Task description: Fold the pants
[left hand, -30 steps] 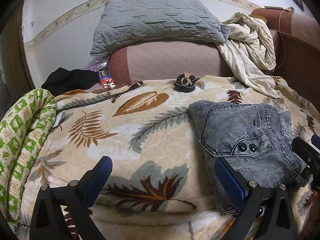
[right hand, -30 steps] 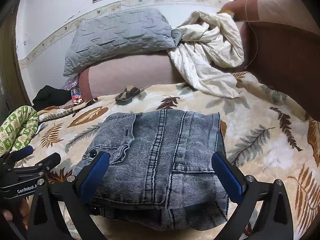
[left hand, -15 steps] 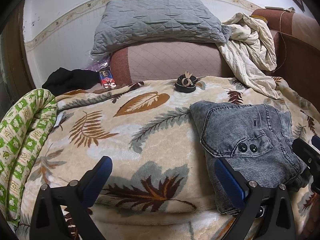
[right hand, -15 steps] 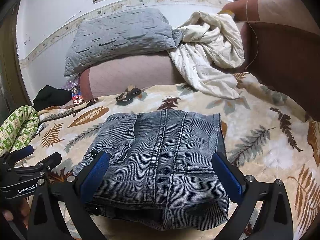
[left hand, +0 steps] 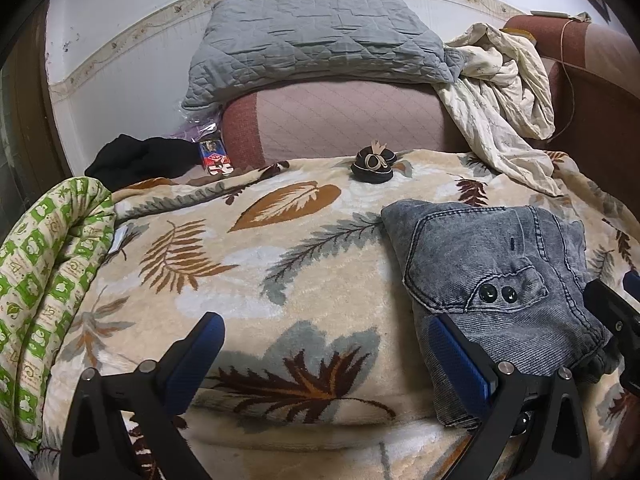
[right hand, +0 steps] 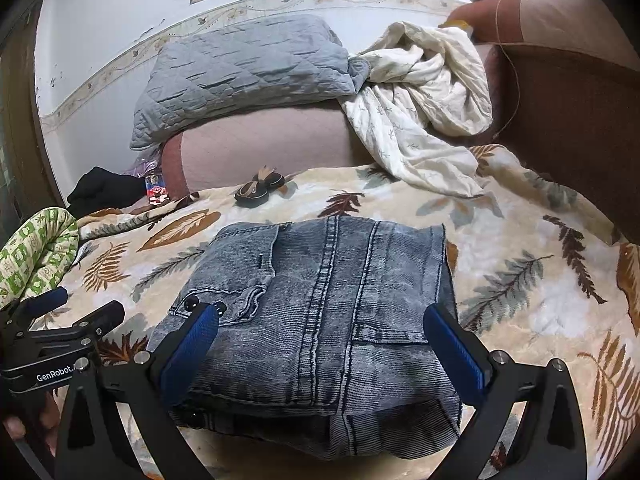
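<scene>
Grey-blue denim pants (right hand: pixel 320 304) lie folded in a thick square stack on the leaf-patterned blanket (right hand: pixel 520 280). My right gripper (right hand: pixel 322 344) hovers open over the stack's near edge, holding nothing, one blue pad on each side. In the left wrist view the pants (left hand: pixel 496 276) sit at the right. My left gripper (left hand: pixel 326 356) stands open over bare blanket (left hand: pixel 240 280) to their left, its right pad close to the stack's near corner. The left gripper's body (right hand: pixel 60 340) shows at the left edge of the right wrist view.
A grey quilted pillow (left hand: pixel 320 40) rests on the pink sofa back (left hand: pixel 352 120). A cream sheet (right hand: pixel 420 100) is heaped at the right. Small dark shoes (left hand: pixel 374 162) lie far on the blanket. A green patterned roll (left hand: pixel 44 280) lies left, black cloth (left hand: pixel 136 156) behind it.
</scene>
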`<state>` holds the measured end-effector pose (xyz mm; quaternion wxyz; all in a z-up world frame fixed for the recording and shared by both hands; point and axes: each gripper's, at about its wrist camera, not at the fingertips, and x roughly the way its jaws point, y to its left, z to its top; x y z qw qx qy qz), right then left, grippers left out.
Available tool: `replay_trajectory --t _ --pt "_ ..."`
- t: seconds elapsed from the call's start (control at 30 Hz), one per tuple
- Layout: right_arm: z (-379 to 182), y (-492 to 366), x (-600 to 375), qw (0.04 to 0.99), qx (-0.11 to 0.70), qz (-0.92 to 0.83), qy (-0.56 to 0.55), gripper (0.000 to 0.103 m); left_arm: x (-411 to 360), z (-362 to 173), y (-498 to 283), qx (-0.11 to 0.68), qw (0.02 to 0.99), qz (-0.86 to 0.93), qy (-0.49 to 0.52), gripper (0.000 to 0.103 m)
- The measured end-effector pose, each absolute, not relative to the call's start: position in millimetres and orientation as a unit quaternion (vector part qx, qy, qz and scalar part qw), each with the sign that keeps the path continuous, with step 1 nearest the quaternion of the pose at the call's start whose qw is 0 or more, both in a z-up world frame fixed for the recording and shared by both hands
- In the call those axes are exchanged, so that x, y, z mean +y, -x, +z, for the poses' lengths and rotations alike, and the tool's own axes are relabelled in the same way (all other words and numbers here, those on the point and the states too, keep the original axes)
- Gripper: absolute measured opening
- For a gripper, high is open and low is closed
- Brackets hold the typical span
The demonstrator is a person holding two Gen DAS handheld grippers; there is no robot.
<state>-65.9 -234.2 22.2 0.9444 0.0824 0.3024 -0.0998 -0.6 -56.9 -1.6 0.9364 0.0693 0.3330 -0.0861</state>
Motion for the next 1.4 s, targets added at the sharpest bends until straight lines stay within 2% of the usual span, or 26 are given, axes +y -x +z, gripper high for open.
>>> replay_trajectory --t 1.4 --pt "23.9 67.2 -232.7 0.945 0.3 -0.097 -0.082 0.102 -55.3 -3.4 -4.0 0.349 0.932 -0.075 -0.067 0.103"
